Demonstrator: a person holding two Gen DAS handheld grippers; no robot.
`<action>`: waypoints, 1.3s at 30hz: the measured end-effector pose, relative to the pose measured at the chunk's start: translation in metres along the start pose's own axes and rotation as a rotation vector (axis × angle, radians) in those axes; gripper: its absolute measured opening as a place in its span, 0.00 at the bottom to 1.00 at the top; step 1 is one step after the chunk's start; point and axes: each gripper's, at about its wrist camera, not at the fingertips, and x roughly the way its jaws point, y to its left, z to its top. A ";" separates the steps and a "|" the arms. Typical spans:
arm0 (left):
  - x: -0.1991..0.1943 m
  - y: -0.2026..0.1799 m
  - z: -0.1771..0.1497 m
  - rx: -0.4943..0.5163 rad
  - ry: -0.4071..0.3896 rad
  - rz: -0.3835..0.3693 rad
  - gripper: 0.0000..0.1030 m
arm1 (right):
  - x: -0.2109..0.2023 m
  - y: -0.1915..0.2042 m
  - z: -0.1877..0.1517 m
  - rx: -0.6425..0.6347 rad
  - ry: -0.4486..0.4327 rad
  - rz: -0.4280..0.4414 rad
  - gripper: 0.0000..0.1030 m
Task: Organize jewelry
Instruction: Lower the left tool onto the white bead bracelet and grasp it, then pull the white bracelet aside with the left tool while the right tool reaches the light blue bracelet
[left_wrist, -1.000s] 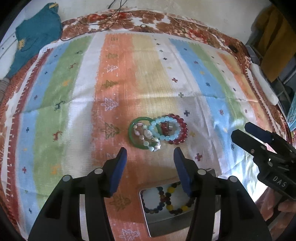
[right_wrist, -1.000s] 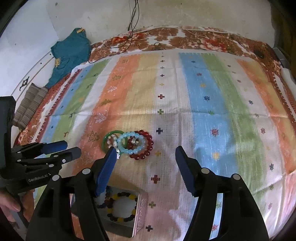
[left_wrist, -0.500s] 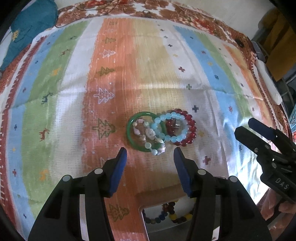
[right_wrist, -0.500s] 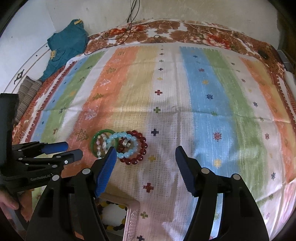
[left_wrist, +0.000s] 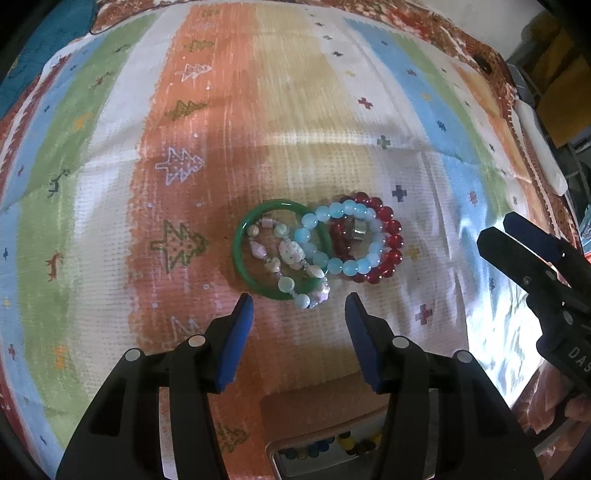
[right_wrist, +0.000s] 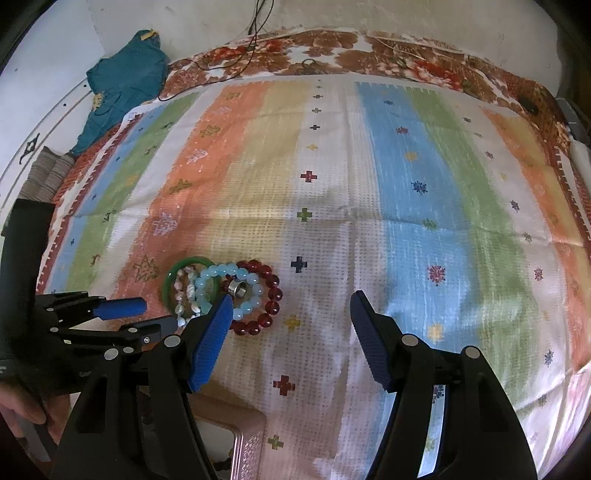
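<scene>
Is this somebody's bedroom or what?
Probably a bedroom: a striped blanket covers what looks like a bed by a wall, a teal garment lies in the corner, and bracelets sit on top.

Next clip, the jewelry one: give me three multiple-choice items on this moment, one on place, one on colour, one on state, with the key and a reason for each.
1. Where does the metal ring lie?
A. inside the tin
B. within the loops of the pale blue and red bead bracelets
C. alone on the green stripe

2. What colour is the smooth bangle?
A. green
B. yellow
C. black

3. What is between the jaws of the left gripper?
A. the red bead bracelet
B. the metal ring
C. nothing

Key: B, the ring sits amid the pale blue bead bracelet and red bead bracelet; A, the bangle is plain green; C, the jaws are closing short of the pile, with only the striped cloth between them.
</scene>
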 end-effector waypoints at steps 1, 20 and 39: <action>0.002 0.001 0.001 -0.006 0.007 -0.007 0.47 | 0.001 -0.001 0.000 0.001 0.003 -0.002 0.64; 0.030 0.014 0.007 -0.086 0.078 0.009 0.28 | 0.010 -0.005 0.002 0.004 0.022 -0.012 0.64; 0.004 0.012 0.012 -0.078 0.006 0.012 0.10 | 0.017 0.008 0.003 -0.041 0.028 -0.012 0.64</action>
